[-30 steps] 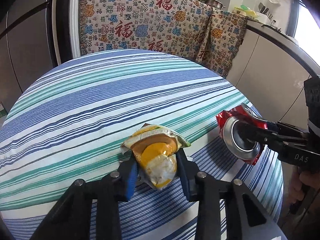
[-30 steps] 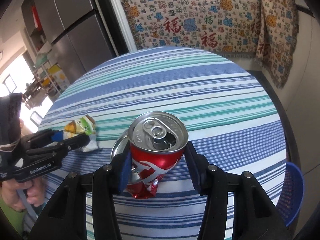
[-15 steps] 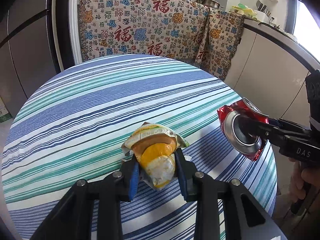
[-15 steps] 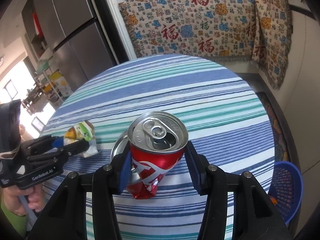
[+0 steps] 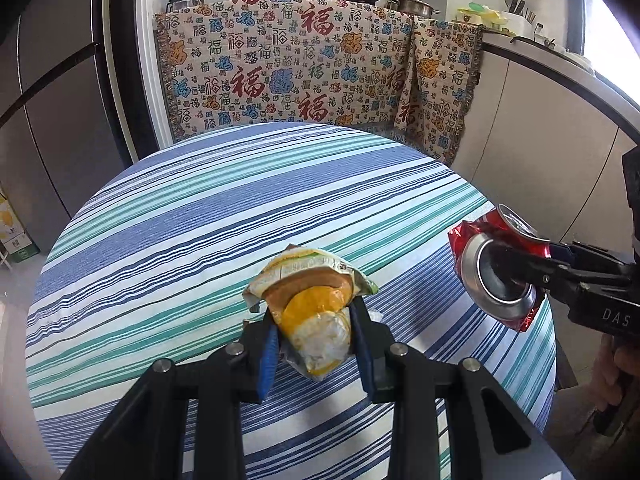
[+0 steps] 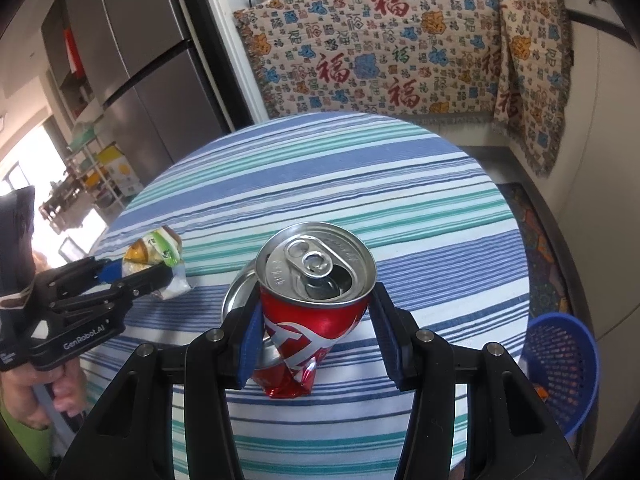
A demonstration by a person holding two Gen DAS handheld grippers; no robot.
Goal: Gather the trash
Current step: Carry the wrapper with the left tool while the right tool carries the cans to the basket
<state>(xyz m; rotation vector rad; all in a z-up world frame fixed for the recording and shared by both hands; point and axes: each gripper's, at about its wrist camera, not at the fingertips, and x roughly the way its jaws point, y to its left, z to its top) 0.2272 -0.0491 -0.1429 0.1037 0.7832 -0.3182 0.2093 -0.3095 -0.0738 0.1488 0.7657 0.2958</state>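
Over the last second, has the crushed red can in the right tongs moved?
Yes. The can has lifted and drawn back: in the left wrist view it now hangs beyond the striped table edge, with the blue basket showing below.

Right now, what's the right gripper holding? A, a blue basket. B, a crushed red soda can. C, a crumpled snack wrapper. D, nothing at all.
B: in the right wrist view the right gripper has its pads pressed on the sides of the crushed red soda can, lifted off the striped table; the snack wrapper is in the left gripper.
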